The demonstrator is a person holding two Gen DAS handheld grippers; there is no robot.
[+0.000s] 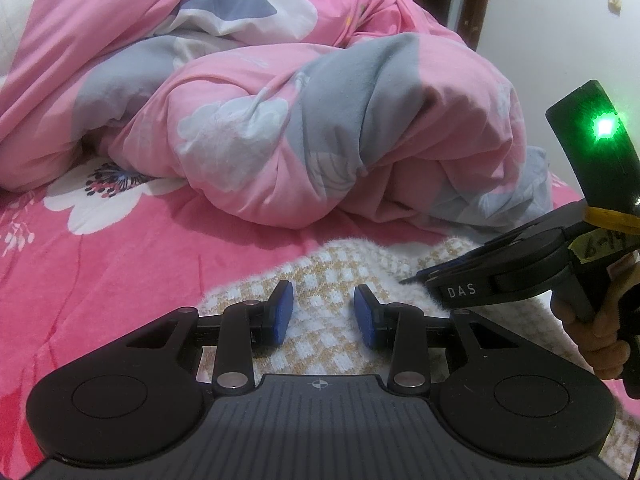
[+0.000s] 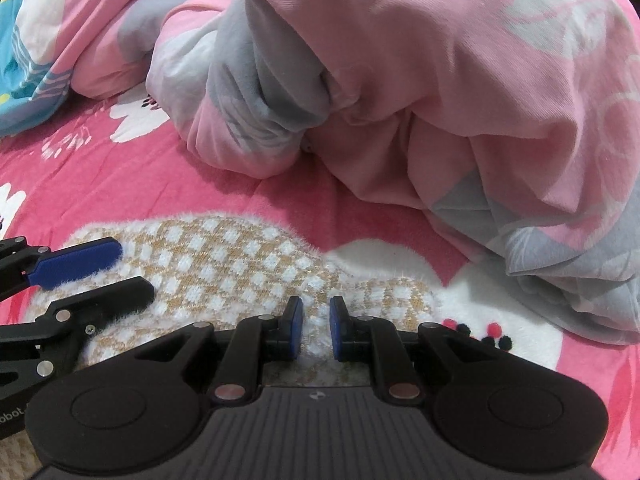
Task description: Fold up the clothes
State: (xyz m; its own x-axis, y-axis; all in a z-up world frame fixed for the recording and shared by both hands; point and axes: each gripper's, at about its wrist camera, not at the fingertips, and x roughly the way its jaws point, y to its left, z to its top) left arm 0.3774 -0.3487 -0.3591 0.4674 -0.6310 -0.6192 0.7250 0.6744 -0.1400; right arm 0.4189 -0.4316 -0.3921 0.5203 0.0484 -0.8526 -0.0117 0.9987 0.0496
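A fuzzy knit garment [image 1: 320, 276], white with tan checks, lies flat on the pink bed cover. My left gripper [image 1: 324, 314] hovers low over its near part. Its blue pads [image 1: 285, 312] stand apart, and only the knit below shows between them. My right gripper [image 2: 317, 328] points steeply down at the same garment [image 2: 240, 260]. Its pads are a narrow gap apart, with white fuzz showing in the gap and no fold visibly pinched. From the right wrist view, the left gripper [image 2: 132, 270] lies across the garment's left end. A hand [image 1: 596, 332] holds the right gripper [image 1: 424, 276] at the garment's right edge.
A bunched pink, grey and white quilt [image 1: 304, 128] fills the bed just beyond the garment. The pink flowered bed cover [image 1: 120, 248] stretches to the left. A blue patterned pillow [image 2: 28, 60] lies at the far left. A white wall [image 1: 560, 40] stands behind.
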